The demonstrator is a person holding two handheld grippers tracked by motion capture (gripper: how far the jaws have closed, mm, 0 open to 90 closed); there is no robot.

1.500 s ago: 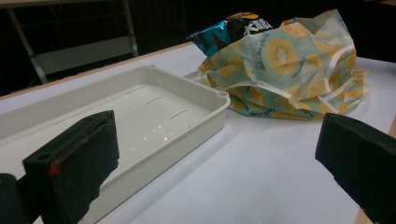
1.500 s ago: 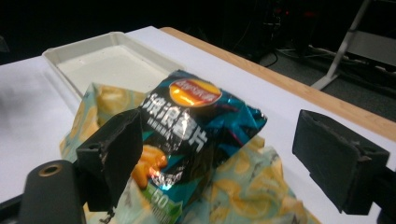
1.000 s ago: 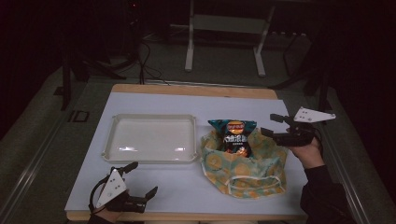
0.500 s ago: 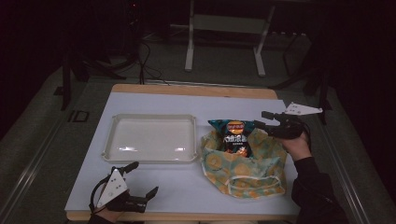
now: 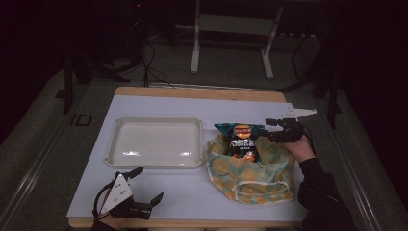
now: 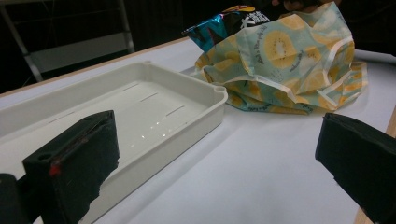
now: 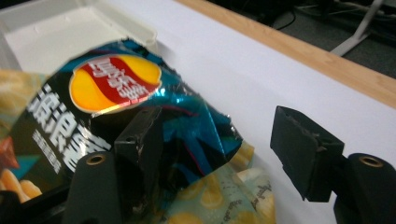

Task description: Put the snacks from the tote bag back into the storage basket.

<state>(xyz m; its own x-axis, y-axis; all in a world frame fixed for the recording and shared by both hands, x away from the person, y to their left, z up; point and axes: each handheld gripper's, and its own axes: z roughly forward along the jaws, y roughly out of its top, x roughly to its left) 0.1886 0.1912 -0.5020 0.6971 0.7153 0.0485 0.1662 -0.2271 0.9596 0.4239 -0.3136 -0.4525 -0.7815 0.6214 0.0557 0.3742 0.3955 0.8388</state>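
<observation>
Two grippers, both spread wide. Right gripper (image 5: 270,129) reaches level from the table's right, one jaw over the crinkly foil chip bag (image 5: 242,140), nothing clamped. Bag stands in the soft lemon-print cloth bag (image 5: 250,175). Left gripper (image 5: 143,186) rests near the front edge, beside the rigid white plastic tray (image 5: 155,122).

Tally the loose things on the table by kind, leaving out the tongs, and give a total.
Crisp bag: 1
Fruit-print cloth bag: 1
White tray: 1
Total: 3
</observation>
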